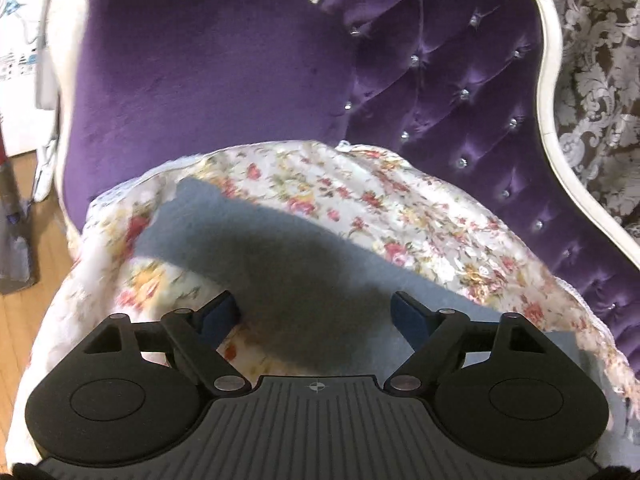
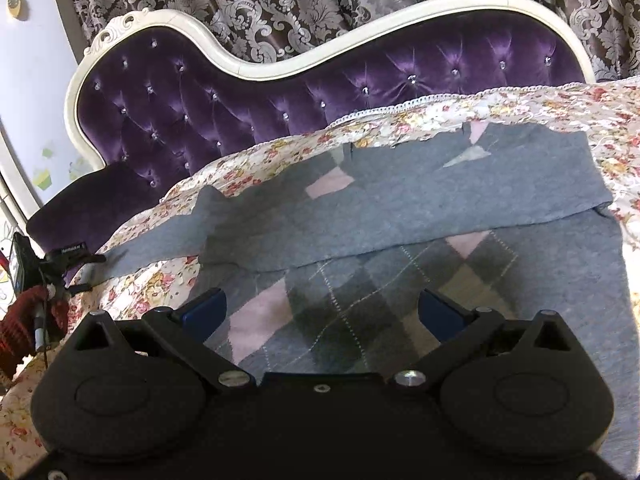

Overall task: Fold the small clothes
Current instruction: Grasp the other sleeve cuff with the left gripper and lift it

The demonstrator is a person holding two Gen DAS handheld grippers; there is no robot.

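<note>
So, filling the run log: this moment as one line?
stage: mid-fold | grey argyle sweater: partly folded on floral sheet | left gripper: open | right gripper: open, empty

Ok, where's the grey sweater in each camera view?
Left wrist: sweater at lower centre, plain grey, running under the open left gripper.
Right wrist: sweater fills centre and right, argyle front showing, sleeve folded across.
Shared landmark: floral cover beneath it.

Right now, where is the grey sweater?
The grey sweater lies on the flowered cloth over the purple sofa, just ahead of both grippers.
</note>
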